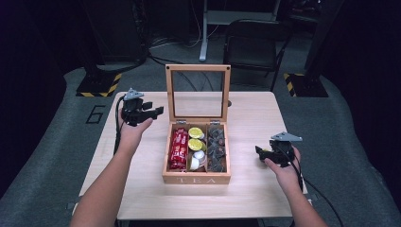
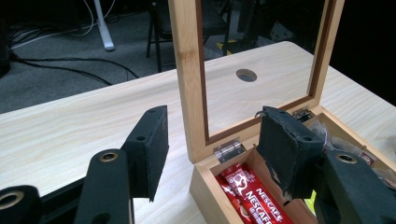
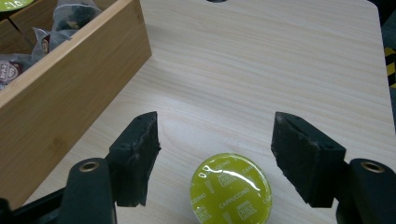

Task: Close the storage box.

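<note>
A light wooden table [image 1: 142,189] bears an open tea box [image 1: 196,178] and a green capsule [image 3: 230,187].

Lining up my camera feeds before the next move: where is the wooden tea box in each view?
High view: tea box at the table's centre, lid upright.
Left gripper view: right half, its lid frame rising at centre, red sticks inside.
Right gripper view: upper left, its side wall running diagonally.
Shared landmark: the round hole in the tabletop beyond the box.
</note>
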Tool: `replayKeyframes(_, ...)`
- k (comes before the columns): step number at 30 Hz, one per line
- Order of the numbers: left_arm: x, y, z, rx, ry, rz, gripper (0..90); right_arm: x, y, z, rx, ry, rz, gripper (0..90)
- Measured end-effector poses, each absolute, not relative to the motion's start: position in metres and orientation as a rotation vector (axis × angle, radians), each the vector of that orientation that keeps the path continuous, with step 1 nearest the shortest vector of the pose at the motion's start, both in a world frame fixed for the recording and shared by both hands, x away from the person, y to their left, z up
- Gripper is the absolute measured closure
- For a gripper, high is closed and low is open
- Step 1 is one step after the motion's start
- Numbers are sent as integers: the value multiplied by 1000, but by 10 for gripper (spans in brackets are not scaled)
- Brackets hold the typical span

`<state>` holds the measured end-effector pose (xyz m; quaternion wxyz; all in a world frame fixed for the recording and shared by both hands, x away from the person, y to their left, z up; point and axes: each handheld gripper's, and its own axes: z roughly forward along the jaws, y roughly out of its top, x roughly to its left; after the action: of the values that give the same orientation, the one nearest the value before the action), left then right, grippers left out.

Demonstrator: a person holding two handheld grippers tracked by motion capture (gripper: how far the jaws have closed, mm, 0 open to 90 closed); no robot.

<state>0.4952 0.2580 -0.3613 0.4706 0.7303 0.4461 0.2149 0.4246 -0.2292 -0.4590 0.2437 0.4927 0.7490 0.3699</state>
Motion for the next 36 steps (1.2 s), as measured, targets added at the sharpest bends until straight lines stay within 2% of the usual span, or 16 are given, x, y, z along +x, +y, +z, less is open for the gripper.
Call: replayKeyframes(36, 497, 259, -362, 1773, 1099, 519, 426, 463, -178, -370, 1165, 2106, 1102, 329)
